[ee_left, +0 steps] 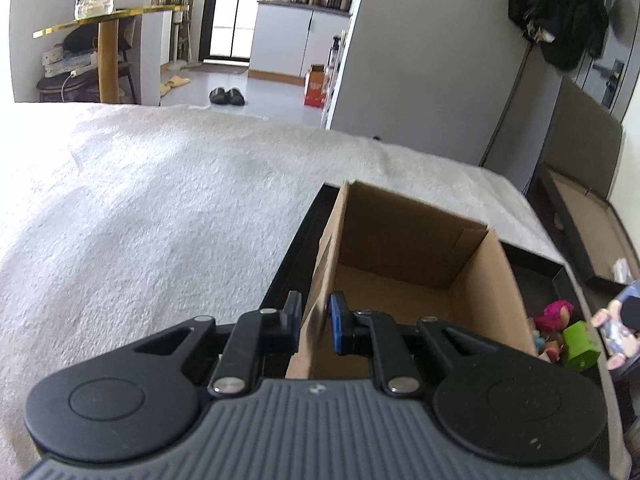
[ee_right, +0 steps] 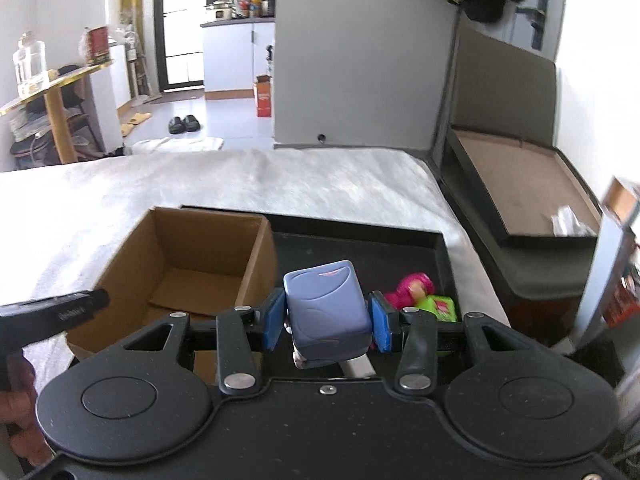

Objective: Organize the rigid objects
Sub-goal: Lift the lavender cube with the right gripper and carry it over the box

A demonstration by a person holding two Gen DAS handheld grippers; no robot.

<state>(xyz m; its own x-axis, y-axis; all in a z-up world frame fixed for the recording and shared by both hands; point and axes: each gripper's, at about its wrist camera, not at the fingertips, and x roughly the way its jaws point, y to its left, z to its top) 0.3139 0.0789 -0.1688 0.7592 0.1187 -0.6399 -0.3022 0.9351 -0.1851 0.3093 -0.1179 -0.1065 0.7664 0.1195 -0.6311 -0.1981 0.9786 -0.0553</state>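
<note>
An open cardboard box (ee_left: 412, 240) (ee_right: 192, 248) stands in a black tray (ee_right: 360, 248) on the white bedspread. My left gripper (ee_left: 316, 320) is shut on the box's near left wall, one finger inside and one outside. My right gripper (ee_right: 326, 320) is shut on a blue-purple blocky toy (ee_right: 328, 308) and holds it above the tray, right of the box. That toy and the right gripper show blurred at the right edge of the left wrist view (ee_left: 624, 320). A pink doll (ee_right: 412, 286) (ee_left: 554, 312) and a green block (ee_right: 438, 308) (ee_left: 580, 344) lie in the tray.
The white bedspread (ee_left: 160, 208) stretches left and beyond the tray. A dark headboard and a brown-topped ledge (ee_right: 516, 184) stand to the right. Beyond the bed are a floor with black shoes (ee_left: 226, 96), a red carton (ee_left: 314, 88) and a gold-edged side table (ee_left: 104, 20).
</note>
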